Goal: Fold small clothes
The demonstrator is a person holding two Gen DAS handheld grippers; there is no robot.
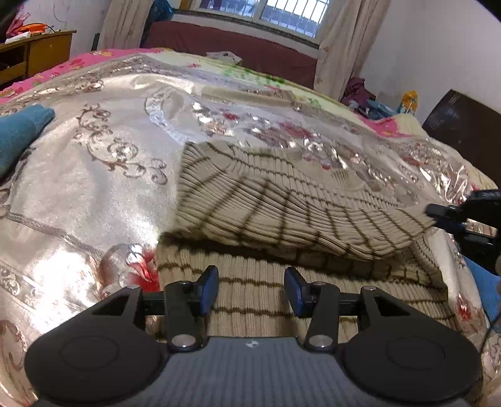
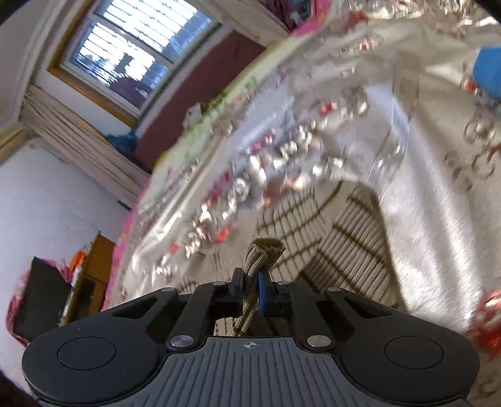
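A beige knit garment (image 1: 281,200) with thin brown grid lines lies on the shiny embroidered bedspread (image 1: 103,194). Its far part is lifted and folded over, casting a shadow on the flat layer below. My left gripper (image 1: 250,281) hovers open over the near flat layer, with nothing between its blue pads. At the right edge of the left wrist view, my right gripper (image 1: 438,216) pinches the lifted corner. In the right wrist view, the right gripper (image 2: 250,281) is shut on a ribbed edge of the garment (image 2: 263,250), which sticks up past the fingertips.
A folded blue cloth (image 1: 22,134) lies at the bedspread's left edge; another blue item (image 2: 488,72) shows in the right wrist view. A wooden cabinet (image 1: 34,53) stands far left, a window with curtains (image 1: 281,15) beyond the bed, clutter (image 1: 369,100) in the far right corner.
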